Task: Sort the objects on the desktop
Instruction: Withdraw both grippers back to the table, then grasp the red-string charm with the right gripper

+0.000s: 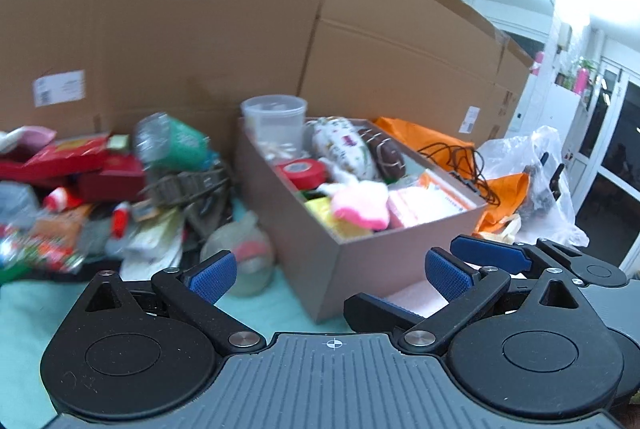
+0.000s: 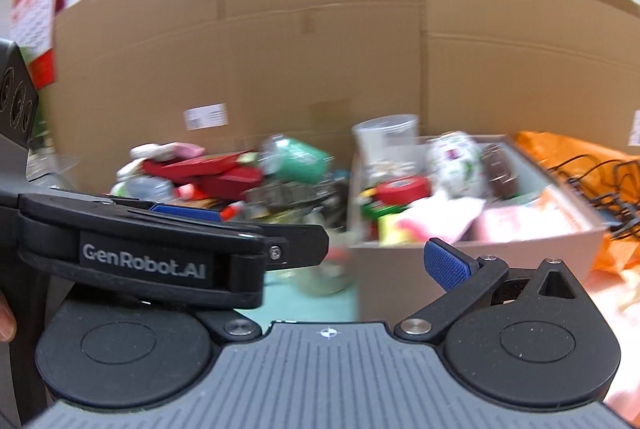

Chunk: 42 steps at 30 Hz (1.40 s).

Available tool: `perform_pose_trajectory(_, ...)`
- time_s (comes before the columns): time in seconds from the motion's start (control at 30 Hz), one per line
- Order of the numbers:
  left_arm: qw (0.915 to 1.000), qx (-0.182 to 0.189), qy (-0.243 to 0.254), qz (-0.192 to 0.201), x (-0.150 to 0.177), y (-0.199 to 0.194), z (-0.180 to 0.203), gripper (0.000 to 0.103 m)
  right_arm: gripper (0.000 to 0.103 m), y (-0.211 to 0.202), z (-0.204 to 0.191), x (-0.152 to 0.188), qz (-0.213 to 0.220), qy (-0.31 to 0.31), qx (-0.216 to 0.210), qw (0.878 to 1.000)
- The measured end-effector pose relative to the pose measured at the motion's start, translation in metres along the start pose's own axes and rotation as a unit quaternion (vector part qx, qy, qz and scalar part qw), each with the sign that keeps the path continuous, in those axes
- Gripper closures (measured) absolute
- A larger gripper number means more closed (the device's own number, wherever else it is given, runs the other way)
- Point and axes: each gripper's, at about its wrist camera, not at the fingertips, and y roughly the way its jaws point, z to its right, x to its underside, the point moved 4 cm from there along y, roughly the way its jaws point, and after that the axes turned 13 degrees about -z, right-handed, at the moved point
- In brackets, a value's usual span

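Beside clutter pile (image 1: 100, 189): one sorting box (image 1: 360, 253), one red tape roll (image 1: 302, 171); both claws wide, empty.

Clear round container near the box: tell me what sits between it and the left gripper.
Nothing visible. The left gripper is open and empty, and only bare teal table cover lies between its fingers and the clear round container just ahead. The brown box stands close on the container's right, beside the path, not across it.

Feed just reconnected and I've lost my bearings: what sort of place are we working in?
Probably a storeroom or back office corner, not a tidy desk: tall cardboard cartons wall the table, a heap of packets sits beside an open sorting box, and glass doors show at right.
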Motion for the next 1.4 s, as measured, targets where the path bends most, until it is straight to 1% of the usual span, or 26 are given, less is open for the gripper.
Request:
perform_pose_trajectory(0.07,0.9999,-0.010,-0.013,0.004,0.017,-0.018,-0.014,0.000,0.000,0.000,-0.021,0.007,-0.002,-0.009,-0.016,1.000)
perform_pose_trajectory(0.2,0.9982,-0.049,-0.034,0.004,0.049,-0.049,-0.047,0.000,0.000,0.006,-0.065,0.022,-0.015,-0.036,-0.049,0.998)
perform_pose_trajectory(0.3,0.9963,-0.064,-0.056,0.000,0.070,-0.068,-0.072,0.000,0.000,0.013,-0.095,0.034,-0.029,-0.049,-0.075,0.996)
perform_pose_trajectory(0.4,0.9943,-0.074,-0.077,0.002,0.089,-0.086,-0.097,0.000,0.000,0.024,-0.121,0.042,-0.046,-0.049,-0.100,0.993)
perform_pose_trajectory(0.53,0.9892,-0.107,-0.098,0.016,0.112,-0.107,-0.130,0.000,0.000,0.039,-0.149,0.053,-0.068,-0.044,-0.121,0.989)
perform_pose_trajectory(0.63,0.9842,-0.127,-0.122,0.020,0.125,-0.120,-0.158,0.000,0.000,0.052,-0.168,0.059,-0.088,-0.045,-0.129,0.987)
perform_pose_trajectory(0.73,0.9781,-0.155,-0.137,0.023,0.135,-0.129,-0.189,0.000,0.000,0.063,-0.186,0.062,-0.101,-0.062,-0.132,0.984)
perform_pose_trajectory(0.83,0.9682,-0.180,-0.172,0.029,0.143,-0.137,-0.228,0.000,0.000,0.076,-0.203,0.064,-0.104,-0.080,-0.120,0.984)
perform_pose_trajectory(0.93,0.9617,-0.191,-0.196,0.018,0.151,-0.135,-0.263,0.000,0.001,0.091,-0.219,0.065,-0.111,-0.093,-0.109,0.983)
perform_pose_trajectory(1.03,0.9603,-0.193,-0.201,0.004,0.155,-0.127,-0.285,0.005,0.000,0.108,-0.238,0.067,-0.117,-0.110,-0.125,0.979)
perform_pose_trajectory(1.13,0.9645,-0.170,-0.201,-0.012,0.158,-0.116,-0.295,0.010,0.001,0.125,-0.259,0.070,-0.124,-0.127,-0.151,0.973)
perform_pose_trajectory(1.17,0.9666,-0.160,-0.200,-0.017,0.158,-0.113,-0.298,0.014,0.001,0.130,-0.265,0.072,-0.128,-0.132,-0.160,0.970)
perform_pose_trajectory(1.27,0.9694,-0.144,-0.196,-0.029,0.157,-0.103,-0.304,0.020,0.006,0.143,-0.282,0.073,-0.137,-0.146,-0.185,0.962)
perform_pose_trajectory(1.33,0.9720,-0.130,-0.193,-0.031,0.154,-0.099,-0.306,0.023,0.013,0.150,-0.291,0.072,-0.141,-0.154,-0.195,0.958)
perform_pose_trajectory(1.4,0.9754,-0.116,-0.184,-0.034,0.150,-0.094,-0.307,0.031,0.016,0.157,-0.295,0.070,-0.143,-0.161,-0.200,0.956)
